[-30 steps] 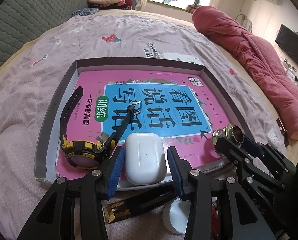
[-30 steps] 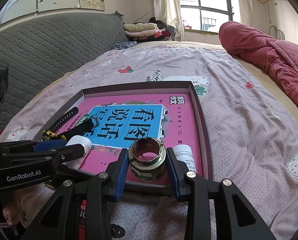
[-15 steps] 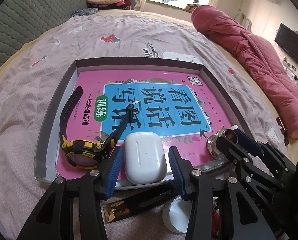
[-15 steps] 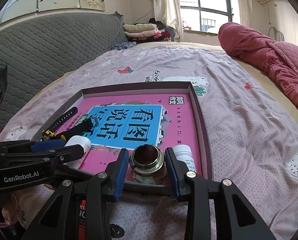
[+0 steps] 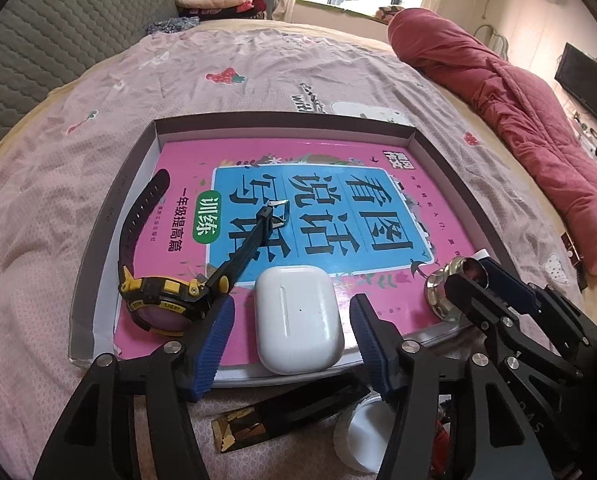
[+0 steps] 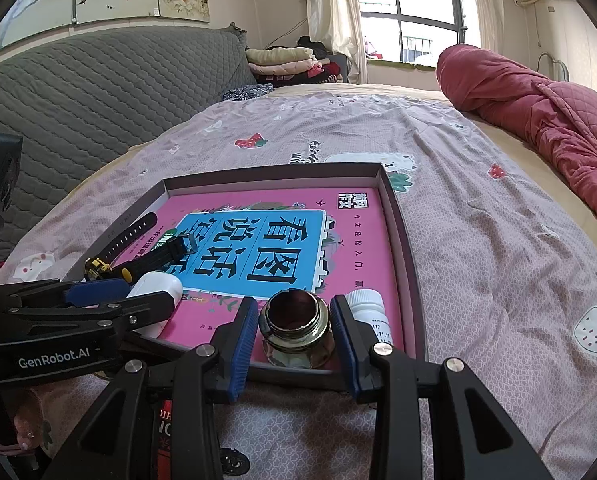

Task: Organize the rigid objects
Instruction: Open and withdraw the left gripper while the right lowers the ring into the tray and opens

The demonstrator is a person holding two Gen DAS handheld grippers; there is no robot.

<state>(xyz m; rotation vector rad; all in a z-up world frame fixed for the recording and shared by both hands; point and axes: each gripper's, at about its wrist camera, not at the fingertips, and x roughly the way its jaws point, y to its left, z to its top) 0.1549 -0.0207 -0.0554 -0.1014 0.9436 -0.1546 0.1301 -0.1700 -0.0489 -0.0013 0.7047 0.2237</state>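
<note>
Underneath everything lies a bed point(image 5: 258, 92) with a pale pink sheet printed with strawberries, a rolled red quilt point(image 6: 538, 120) along one side, a grey padded headboard point(image 6: 98, 88) on the other, folded clothes point(image 6: 286, 60) and a bright window point(image 6: 414, 16) at the far end. On the sheet sits a shallow grey tray point(image 5: 110, 208) lined with a pink and blue book point(image 5: 338, 200).

Near the tray's left edge lies a watch point(image 5: 158, 300); its yellow-trimmed face is near the front edge and both straps run away toward the far edge, one curving along the left wall, the other slanting inward. A white case point(image 5: 298, 320) lies flat at the front edge, its long axis running front to back. Toward the front right corner a brass fitting point(image 6: 296, 332) stands upright, its open threaded mouth facing up. A white bottle point(image 6: 368, 312) lies just beside it on the right, cap toward the far edge.

The left gripper point(image 5: 292, 332) is spread wide on either side of the case, with clear gaps on both sides, so it grips nothing; its left finger sits just beside the watch face. The right gripper point(image 6: 294, 332) brackets the fitting closely. Whether the pads press it or stand a hair off I cannot tell from either view. Its right finger is just beside the bottle.

In front of the tray, on the sheet, lie a dark bar with gold print point(image 5: 282, 412) and a white round lid point(image 5: 362, 440).
</note>
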